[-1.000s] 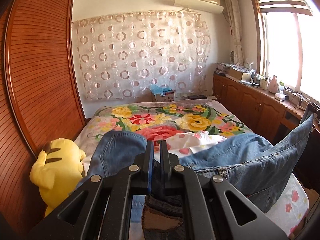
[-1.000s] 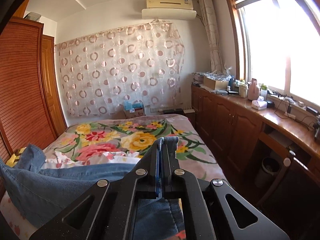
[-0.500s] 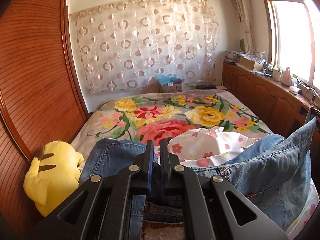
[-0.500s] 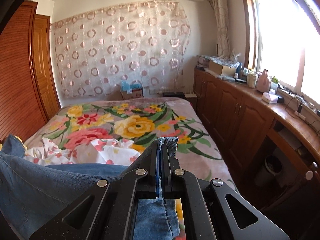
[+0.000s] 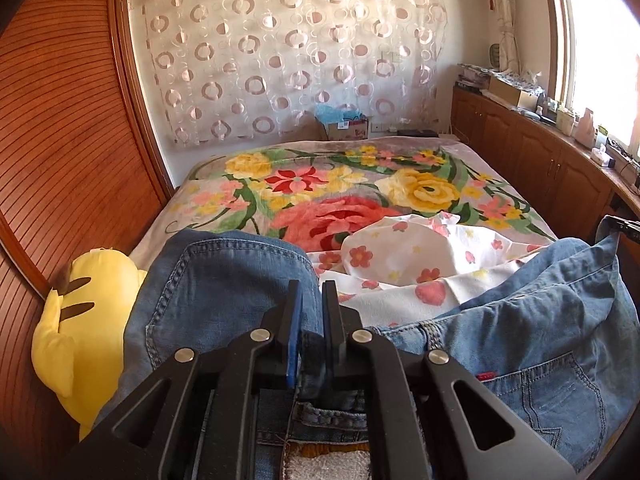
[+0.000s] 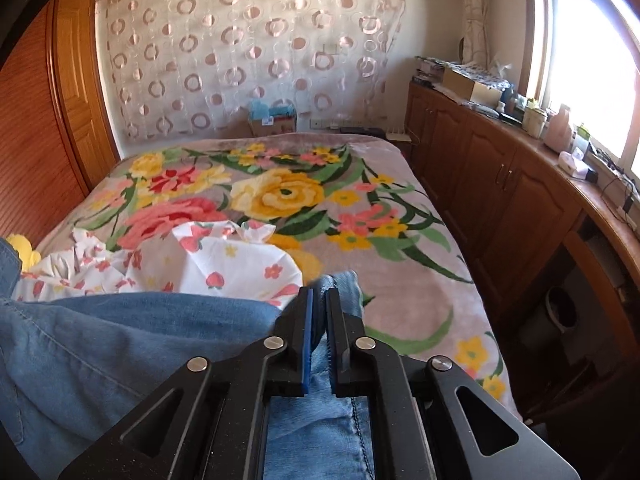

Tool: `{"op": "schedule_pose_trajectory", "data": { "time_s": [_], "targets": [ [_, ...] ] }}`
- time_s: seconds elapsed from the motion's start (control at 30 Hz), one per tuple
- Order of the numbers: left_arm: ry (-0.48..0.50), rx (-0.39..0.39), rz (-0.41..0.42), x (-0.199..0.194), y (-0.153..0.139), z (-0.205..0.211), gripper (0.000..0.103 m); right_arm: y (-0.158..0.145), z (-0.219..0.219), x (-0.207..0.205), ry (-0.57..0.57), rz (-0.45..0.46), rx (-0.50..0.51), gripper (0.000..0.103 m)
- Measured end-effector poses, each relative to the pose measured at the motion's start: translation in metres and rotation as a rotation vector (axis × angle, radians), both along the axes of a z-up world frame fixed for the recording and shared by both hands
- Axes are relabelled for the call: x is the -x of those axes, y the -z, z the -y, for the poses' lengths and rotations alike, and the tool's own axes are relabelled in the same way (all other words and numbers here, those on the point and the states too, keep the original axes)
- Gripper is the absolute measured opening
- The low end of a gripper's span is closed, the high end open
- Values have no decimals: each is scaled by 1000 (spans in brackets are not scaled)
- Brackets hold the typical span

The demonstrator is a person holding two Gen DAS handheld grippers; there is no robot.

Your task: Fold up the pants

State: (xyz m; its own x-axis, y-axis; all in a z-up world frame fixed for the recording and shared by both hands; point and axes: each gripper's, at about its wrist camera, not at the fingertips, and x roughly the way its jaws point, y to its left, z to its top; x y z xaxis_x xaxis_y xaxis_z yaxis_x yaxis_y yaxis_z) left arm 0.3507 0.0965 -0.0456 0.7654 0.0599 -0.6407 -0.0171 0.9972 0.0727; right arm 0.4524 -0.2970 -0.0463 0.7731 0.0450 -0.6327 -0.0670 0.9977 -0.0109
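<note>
A pair of blue denim jeans [image 5: 224,292] hangs between my two grippers over the near end of the bed. My left gripper [image 5: 311,292] is shut on the jeans at the waistband, with a brown label patch just below its jaws. My right gripper [image 6: 318,300] is shut on another edge of the jeans [image 6: 120,344], and the cloth stretches away to its left. In the left wrist view the far side of the jeans [image 5: 560,320] rises to the right, with a back pocket showing.
The bed carries a floral blanket [image 5: 360,192] and a crumpled white flowered cloth [image 5: 420,256] just past the jeans. A yellow plush toy [image 5: 80,316] lies at the bed's left edge against the wooden wardrobe. Wooden cabinets [image 6: 500,184] run along the right wall under the window.
Both grippers have tilted and lowered toward the bed, so more of the blanket shows. The jeans have come down with them, still held.
</note>
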Motion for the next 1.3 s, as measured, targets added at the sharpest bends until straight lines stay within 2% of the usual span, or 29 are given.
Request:
{"op": "schedule_pose_trajectory", "data": {
  "time_s": [0.13, 0.17, 0.23, 0.3, 0.33, 0.37, 0.57, 0.67, 0.87, 1.13, 1.2, 1.23, 1.27, 1.3],
  "targets": [
    [24, 9, 3, 6, -5, 0, 48, -8, -6, 10, -57, 8, -11, 32],
    [33, 14, 7, 8, -7, 0, 48, -11, -8, 12, -72, 13, -8, 37],
    [40, 15, 3, 12, -8, 4, 52, -14, -12, 19, -100, 20, -1, 40],
    [60, 30, 4, 17, -10, 7, 64, -16, -15, 27, -123, 22, 3, 41],
    [78, 42, 2, 20, -10, 10, 77, -16, -17, 31, -130, 26, 8, 41],
    [99, 56, 0, 23, -9, 15, 82, -17, -17, 34, -133, 33, 12, 41],
    [186, 82, -26, 38, 0, 44, 82, -18, -9, 50, -108, 83, 3, 53],
    [224, 71, -39, 45, 8, 60, 82, -17, -4, 57, -128, 87, -37, 53],
    [260, 88, -62, 55, 16, 76, 82, 0, -21, 60, -252, 25, -41, 53],
    [270, 94, -91, 61, 26, 83, 82, 34, -36, 51, -336, -135, 16, 53],
    [271, 90, -95, 62, 26, 83, 82, 42, -35, 49, -329, -168, 35, 42],
    [270, 90, -95, 63, 27, 82, 82, 44, -36, 46, -324, -184, 45, 26],
    [269, 92, -94, 64, 27, 82, 82, 46, -37, 45, -317, -190, 64, 7],
    [268, 93, -93, 64, 26, 82, 82, 44, -38, 46, -324, -177, 80, 2]
  ]
}}
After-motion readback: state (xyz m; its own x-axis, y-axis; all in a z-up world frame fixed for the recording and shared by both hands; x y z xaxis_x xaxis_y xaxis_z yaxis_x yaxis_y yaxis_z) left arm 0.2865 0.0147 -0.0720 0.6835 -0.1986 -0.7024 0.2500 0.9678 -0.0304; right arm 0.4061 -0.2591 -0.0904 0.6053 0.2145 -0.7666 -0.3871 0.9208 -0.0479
